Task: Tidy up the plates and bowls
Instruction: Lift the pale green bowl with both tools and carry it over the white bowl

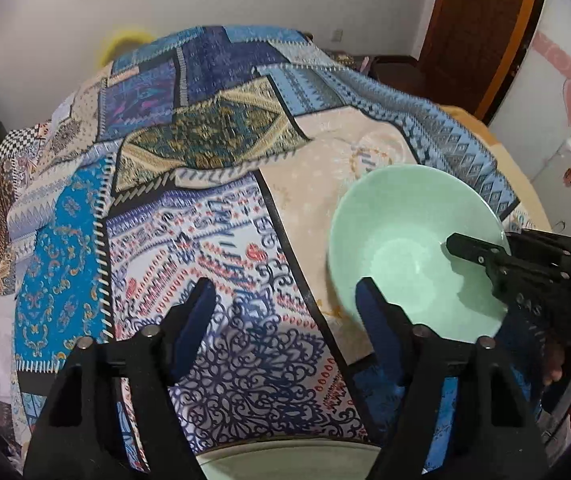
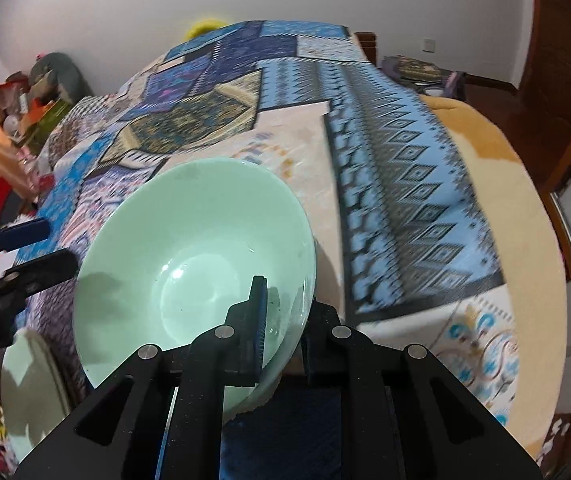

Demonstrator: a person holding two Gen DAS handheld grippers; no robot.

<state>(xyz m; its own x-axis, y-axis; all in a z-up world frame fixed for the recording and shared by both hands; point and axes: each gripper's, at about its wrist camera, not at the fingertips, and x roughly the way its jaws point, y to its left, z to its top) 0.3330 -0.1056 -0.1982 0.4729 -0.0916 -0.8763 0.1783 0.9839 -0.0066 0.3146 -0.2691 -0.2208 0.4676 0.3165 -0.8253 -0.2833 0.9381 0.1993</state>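
Above patterned bedspread (image 2: 405, 184), bowl (image 2: 189, 248) rim between right jaws

R gripper (image 2: 281, 320): jaws clamped tight on the near rim of the green bowl (image 2: 189, 248), one finger inside, the other outside under the wall; pointing steeply down. L gripper (image 1: 285, 300): jaws apart, nothing btwn them, aimed steeply down over the bed's near edge, just left of the bowl. A bit of hand (image 1: 555, 364) shows behind the R gripper in the left wrist view.
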